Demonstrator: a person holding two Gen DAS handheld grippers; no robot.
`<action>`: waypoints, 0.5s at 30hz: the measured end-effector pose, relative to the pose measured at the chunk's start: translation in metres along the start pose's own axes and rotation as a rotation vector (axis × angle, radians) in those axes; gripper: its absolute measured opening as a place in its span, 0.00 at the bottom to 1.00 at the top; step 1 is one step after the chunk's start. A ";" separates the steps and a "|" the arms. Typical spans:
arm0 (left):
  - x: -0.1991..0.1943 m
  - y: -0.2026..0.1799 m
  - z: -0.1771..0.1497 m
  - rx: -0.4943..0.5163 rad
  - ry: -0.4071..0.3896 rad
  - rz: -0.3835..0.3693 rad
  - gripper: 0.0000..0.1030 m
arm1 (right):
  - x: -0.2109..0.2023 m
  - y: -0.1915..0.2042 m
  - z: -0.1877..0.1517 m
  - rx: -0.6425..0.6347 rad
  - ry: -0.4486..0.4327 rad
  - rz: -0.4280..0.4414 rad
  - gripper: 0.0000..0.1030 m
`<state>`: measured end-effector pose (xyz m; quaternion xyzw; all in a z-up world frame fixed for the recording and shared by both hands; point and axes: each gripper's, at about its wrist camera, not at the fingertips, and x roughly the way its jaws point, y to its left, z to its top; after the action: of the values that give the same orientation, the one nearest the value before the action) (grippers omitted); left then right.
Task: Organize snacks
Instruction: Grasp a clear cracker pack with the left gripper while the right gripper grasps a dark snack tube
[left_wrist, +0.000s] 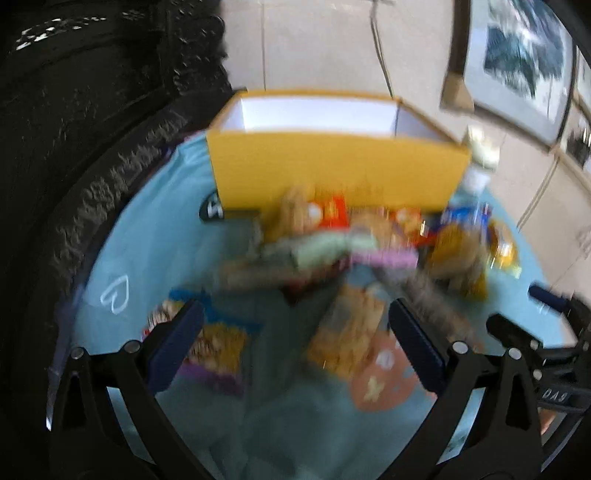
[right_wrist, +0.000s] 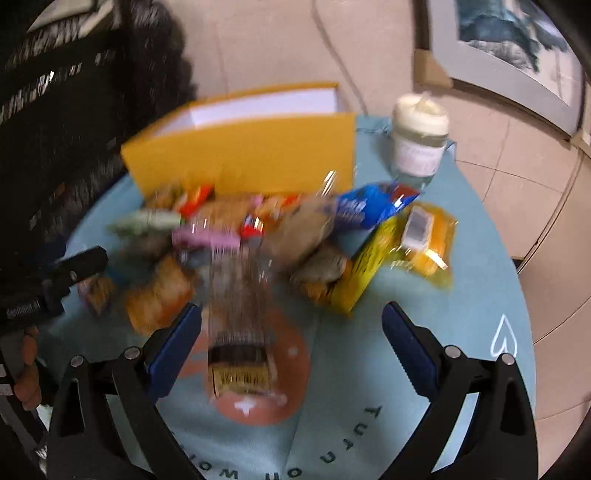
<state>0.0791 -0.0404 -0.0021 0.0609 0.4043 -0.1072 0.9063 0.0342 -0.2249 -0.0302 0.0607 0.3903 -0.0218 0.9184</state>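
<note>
- A round table (right_wrist: 480, 280) under a pale blue cloth (left_wrist: 155, 251), printed with a white heart outline (left_wrist: 116, 293) and dark lettering (right_wrist: 343, 435) near the cloth's front edge.
- Floor of large beige tiles (right_wrist: 517, 192) with thin darker joints.
- A thin cable (left_wrist: 380, 48) trails across the tiles beyond the table's far edge.
- Framed pictures (left_wrist: 517, 55) with wide pale mats lean at the right, blue-grey prints inside.
- A black textured mass (left_wrist: 92, 110) fills the left side; blurred, unclear what it is.
- Soft, even light.

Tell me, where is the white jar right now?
In the right wrist view the white jar stands at the table's far right edge, beside the yellow box, behind the blue packet.
</note>
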 end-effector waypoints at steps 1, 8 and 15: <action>0.004 -0.002 -0.004 0.010 0.015 0.010 0.98 | 0.004 0.005 -0.003 -0.015 0.009 -0.012 0.94; 0.011 0.004 -0.027 -0.013 0.044 0.011 0.98 | 0.040 0.032 -0.010 -0.073 0.090 -0.029 0.81; 0.017 0.005 -0.027 -0.008 0.046 0.040 0.98 | 0.060 0.042 -0.015 -0.086 0.171 0.041 0.41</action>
<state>0.0718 -0.0322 -0.0327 0.0680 0.4241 -0.0860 0.8990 0.0688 -0.1809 -0.0802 0.0307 0.4667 0.0193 0.8837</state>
